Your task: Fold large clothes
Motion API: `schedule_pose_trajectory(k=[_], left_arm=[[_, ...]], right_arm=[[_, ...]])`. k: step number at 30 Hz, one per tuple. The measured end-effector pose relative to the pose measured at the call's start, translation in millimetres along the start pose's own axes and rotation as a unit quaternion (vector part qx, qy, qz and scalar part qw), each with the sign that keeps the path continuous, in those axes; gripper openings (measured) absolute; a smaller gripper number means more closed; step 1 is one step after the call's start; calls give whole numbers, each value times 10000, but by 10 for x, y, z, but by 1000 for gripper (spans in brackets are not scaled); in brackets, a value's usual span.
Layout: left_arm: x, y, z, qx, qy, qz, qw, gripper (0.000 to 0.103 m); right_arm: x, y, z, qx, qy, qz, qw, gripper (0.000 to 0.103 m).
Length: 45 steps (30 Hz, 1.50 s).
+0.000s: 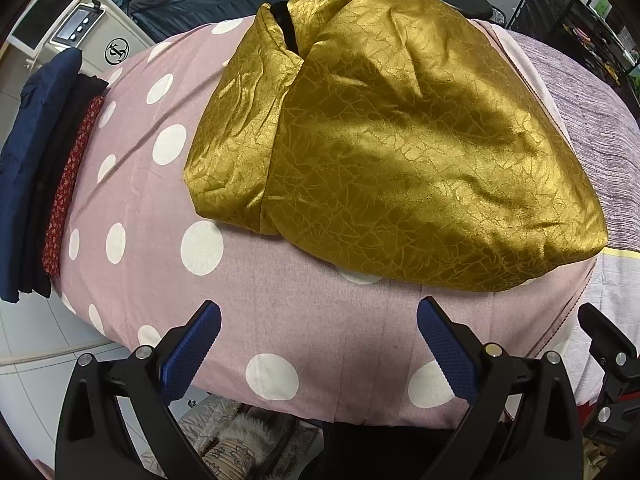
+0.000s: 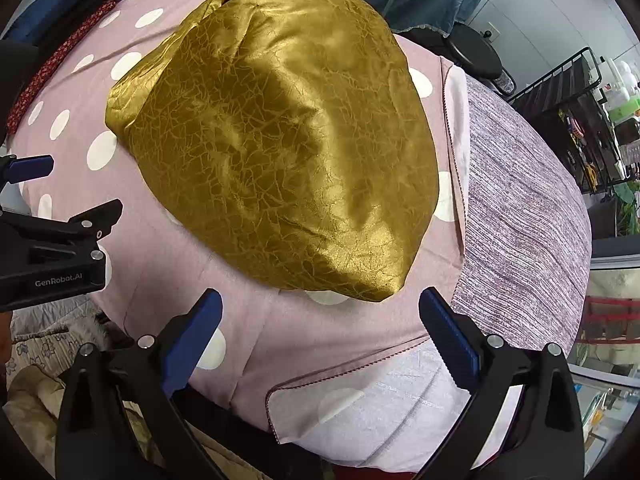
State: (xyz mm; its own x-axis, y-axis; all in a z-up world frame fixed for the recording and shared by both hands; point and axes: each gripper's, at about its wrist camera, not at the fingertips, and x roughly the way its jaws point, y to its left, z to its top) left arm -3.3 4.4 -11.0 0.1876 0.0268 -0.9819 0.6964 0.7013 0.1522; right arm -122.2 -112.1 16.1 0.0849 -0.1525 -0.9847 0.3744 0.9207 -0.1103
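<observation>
Bed (image 1: 132, 208): fills both views; covered by a pink sheet with white dots, with a grey-mauve striped blanket (image 2: 516, 216) laid along its right side.
Sheet edge: a stitched hem runs along the near right corner, where a pale underside is turned up.
Coat (image 1: 400, 140): a shiny gold, crackle-patterned garment lying folded in a bulky bundle on the middle of the bed, on the dotted sheet; its right edge lies close to the blanket. A narrower flap sits along its left side, and a dark lining shows in a slit at the far end. Neither gripper touches it.
Stack (image 1: 36, 168): folded dark blue, black and red-patterned clothes at the left edge of the bed, well apart from the coat.
Left gripper (image 1: 318, 316): blue-padded fingers spread wide apart, empty, hovering over bare sheet just short of the coat's near edge.
Right gripper (image 2: 320, 308): fingers likewise spread wide, holding nothing, hovering by the coat's near right corner; the tip of that corner sits between the two pads in the right wrist view.
Grippers together: side by side; each shows at the edge of the other's view.
Background: a white appliance (image 1: 76, 28) with a small panel beyond the bed's left, and a black rack (image 2: 576, 120) of items at right.
</observation>
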Motion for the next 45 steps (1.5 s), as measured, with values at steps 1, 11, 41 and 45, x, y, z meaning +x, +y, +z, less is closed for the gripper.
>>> schedule_pose_trajectory(k=[1, 11, 41, 45], left_arm=[[1, 2, -3, -4, 1, -6, 10000, 96], [4, 1, 0, -12, 4, -37, 10000, 96], [-1, -41, 23, 47, 5, -169, 9998, 96], [1, -46, 27, 50, 12, -170, 9998, 96]], right_arm=[[4, -7, 11, 4, 5, 5, 10000, 97], [76, 7, 30, -7, 37, 14, 10000, 97], [93, 18, 9, -13, 57, 16, 10000, 97], [116, 18, -3, -8, 68, 19, 10000, 97]])
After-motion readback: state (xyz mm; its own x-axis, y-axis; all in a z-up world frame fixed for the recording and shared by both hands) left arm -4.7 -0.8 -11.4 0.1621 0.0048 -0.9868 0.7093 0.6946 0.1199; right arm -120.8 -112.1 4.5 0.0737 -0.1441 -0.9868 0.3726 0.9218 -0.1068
